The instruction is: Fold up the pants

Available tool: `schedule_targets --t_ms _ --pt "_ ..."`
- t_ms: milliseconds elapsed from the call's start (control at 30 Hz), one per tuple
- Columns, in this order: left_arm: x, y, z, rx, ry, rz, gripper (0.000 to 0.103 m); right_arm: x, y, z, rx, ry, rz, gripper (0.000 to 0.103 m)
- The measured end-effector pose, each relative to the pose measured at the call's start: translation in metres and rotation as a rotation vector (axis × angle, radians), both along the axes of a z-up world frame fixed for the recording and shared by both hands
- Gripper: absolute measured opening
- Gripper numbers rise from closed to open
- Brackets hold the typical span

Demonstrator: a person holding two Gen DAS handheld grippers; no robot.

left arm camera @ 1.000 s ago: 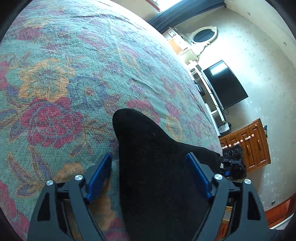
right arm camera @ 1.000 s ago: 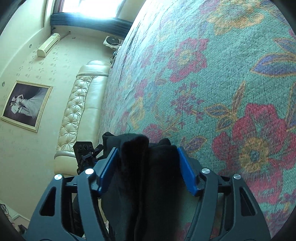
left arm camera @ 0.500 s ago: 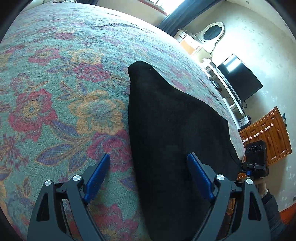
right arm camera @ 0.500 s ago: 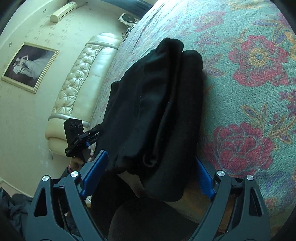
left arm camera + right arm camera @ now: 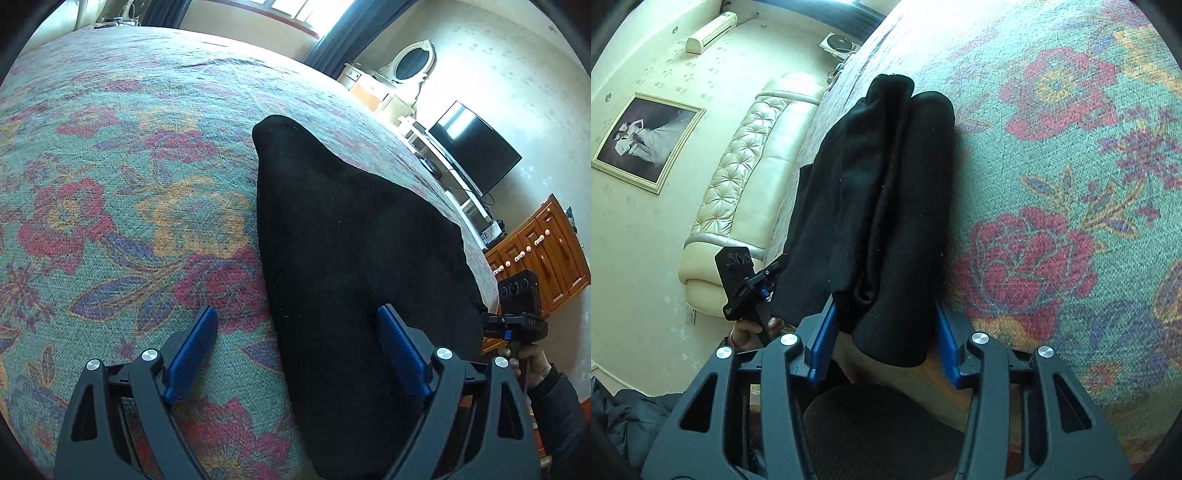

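The black pants lie folded in a thick stack on the floral bedspread, near the bed's edge. In the right wrist view the pants show several stacked layers. My left gripper is open, its blue fingers straddling the pants' near edge without gripping. My right gripper is open, its blue fingers on either side of the stack's near end. The right gripper shows at the far right of the left wrist view. The left gripper shows at the left of the right wrist view.
A cream tufted headboard and a framed picture are on one side. A television, a mirror dresser and a wooden cabinet stand past the bed's other side. Dark clothing lies below.
Both grippers have pulled back from the pants, so more of the folded stack shows. The pants lie released on the bedspread.
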State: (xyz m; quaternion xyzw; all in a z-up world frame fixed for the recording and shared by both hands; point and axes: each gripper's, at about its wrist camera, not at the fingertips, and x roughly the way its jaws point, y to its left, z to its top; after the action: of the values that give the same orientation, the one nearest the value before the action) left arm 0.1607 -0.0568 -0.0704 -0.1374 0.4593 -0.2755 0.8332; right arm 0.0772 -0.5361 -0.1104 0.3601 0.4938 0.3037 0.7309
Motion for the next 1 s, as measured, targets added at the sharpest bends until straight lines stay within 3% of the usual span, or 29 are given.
schedule_targets --t_ms 167,233,300,400,633,1000 --pt "0.0 0.001 -0.002 -0.007 -0.002 -0.005 0.088 -0.001 -0.013 -0.002 0.017 0.012 -0.002 0.042" --pt "0.0 0.001 -0.002 -0.014 0.002 -0.009 0.088 -0.004 -0.022 -0.004 0.05 0.031 -0.002 0.047" --pt "0.002 0.004 -0.002 -0.027 0.012 -0.017 0.088 -0.009 -0.031 -0.002 0.076 0.06 -0.027 0.064" --pt "0.008 0.008 -0.002 -0.052 0.04 -0.036 0.088 -0.014 -0.041 0.017 0.032 0.019 -0.074 0.089" --pt "0.023 0.011 -0.001 -0.081 0.076 -0.019 0.088 0.02 -0.049 0.018 0.019 0.048 -0.126 0.091" --pt "0.052 -0.007 -0.004 -0.186 0.154 -0.039 0.09 0.08 0.002 0.014 -0.034 0.07 -0.06 0.094"
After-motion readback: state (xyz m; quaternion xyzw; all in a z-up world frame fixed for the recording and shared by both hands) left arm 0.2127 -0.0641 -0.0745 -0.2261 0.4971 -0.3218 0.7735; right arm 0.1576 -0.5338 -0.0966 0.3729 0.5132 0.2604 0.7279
